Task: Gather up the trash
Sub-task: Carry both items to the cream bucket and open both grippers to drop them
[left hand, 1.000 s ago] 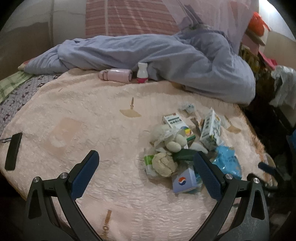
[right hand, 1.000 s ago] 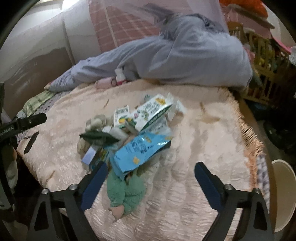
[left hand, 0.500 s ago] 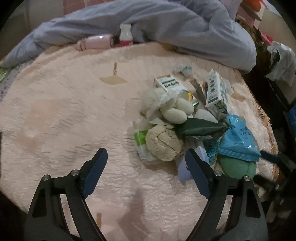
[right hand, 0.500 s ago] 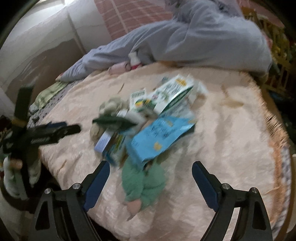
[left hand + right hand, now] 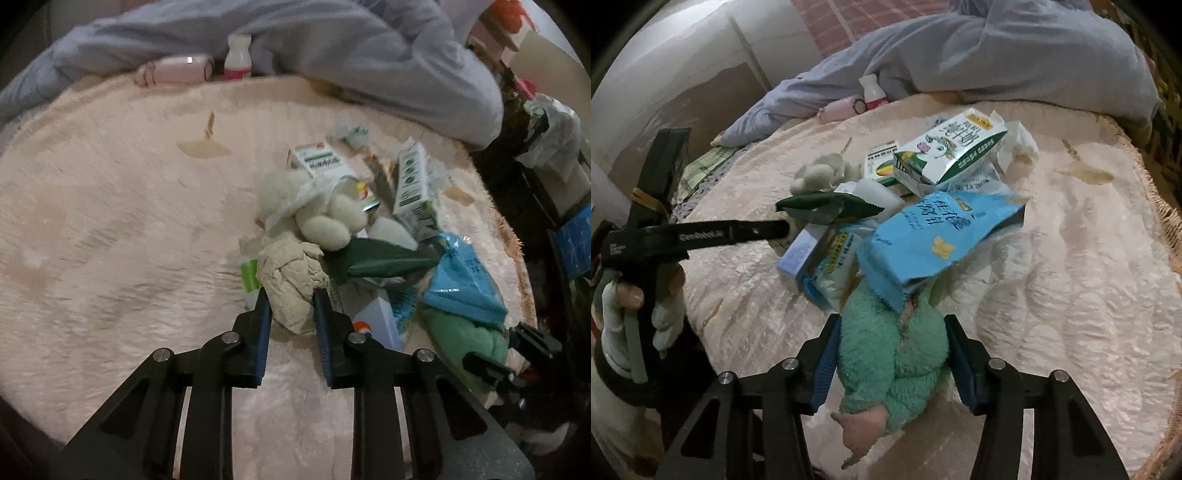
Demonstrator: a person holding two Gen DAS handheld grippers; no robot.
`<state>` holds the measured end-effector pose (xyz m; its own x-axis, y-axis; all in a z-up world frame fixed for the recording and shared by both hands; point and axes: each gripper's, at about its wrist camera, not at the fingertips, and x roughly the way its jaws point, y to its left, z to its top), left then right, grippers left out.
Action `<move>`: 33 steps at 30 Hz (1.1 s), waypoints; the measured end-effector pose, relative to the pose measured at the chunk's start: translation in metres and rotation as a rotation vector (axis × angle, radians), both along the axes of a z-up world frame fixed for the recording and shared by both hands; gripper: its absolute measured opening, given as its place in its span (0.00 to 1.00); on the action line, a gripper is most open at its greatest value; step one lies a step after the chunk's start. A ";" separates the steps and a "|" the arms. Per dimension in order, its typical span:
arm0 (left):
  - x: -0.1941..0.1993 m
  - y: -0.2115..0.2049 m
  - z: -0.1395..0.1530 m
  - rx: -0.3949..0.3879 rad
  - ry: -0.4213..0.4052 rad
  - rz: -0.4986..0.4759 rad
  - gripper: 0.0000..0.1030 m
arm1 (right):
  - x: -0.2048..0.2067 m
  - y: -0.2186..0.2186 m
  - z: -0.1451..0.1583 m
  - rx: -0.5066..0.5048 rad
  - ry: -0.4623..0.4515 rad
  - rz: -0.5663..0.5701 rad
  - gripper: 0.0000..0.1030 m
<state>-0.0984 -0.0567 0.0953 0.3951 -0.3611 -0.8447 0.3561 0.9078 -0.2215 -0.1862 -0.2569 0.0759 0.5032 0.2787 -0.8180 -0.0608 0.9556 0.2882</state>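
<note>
Clamping a crumpled beige paper wad [image 5: 291,280], the left claw [image 5: 291,306] sits low centre in its own view, its two blue-padded fingers [image 5: 263,325] drawn narrow against the wad's sides; the wad lies at the near edge of one litter heap on the pink quilted bedspread [image 5: 110,240]; counted in that heap: one dark green foil wrapper [image 5: 380,258], one blue snack bag [image 5: 461,284], one tall green-and-white milk carton [image 5: 410,184], one smaller white box with green print [image 5: 317,160], one pale blue box [image 5: 380,317], and one white plush toy [image 5: 321,218]; at the upper edge, against a grey-blue duvet [image 5: 351,48], stand one small white bottle with a pink label [image 5: 237,59] and one pink cylindrical case [image 5: 173,70] lying on its side.

In the right wrist view the right claw [image 5: 890,358] is low centre, its fingers set about one green plush toy [image 5: 894,350]; the pads [image 5: 827,362] sit at the toy's flanks, half closed, though whether they press it I cannot tell; the blue snack bag [image 5: 938,236] overlaps the toy's upper end; the milk carton [image 5: 953,151] lies behind it; at the left of the frame a gloved hand [image 5: 631,310] grips the other tool's handle, its black finger [image 5: 738,232] reaching level toward the heap.
</note>
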 end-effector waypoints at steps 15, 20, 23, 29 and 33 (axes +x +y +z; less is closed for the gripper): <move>-0.046 -0.049 0.072 -0.090 -0.102 -0.136 0.20 | -0.062 -0.047 0.051 0.060 -0.103 -0.073 0.51; -0.058 -0.101 0.079 -0.109 -0.102 -0.228 0.20 | -0.081 -0.065 0.065 0.014 -0.141 -0.118 0.51; -0.066 -0.137 0.081 -0.118 -0.097 -0.289 0.20 | -0.092 -0.082 0.070 -0.036 -0.150 -0.160 0.51; -0.080 -0.200 0.077 -0.131 -0.072 -0.378 0.20 | -0.117 -0.121 0.077 -0.085 -0.145 -0.241 0.51; -0.090 -0.242 0.069 -0.136 -0.050 -0.433 0.20 | -0.137 -0.151 0.077 -0.138 -0.137 -0.318 0.51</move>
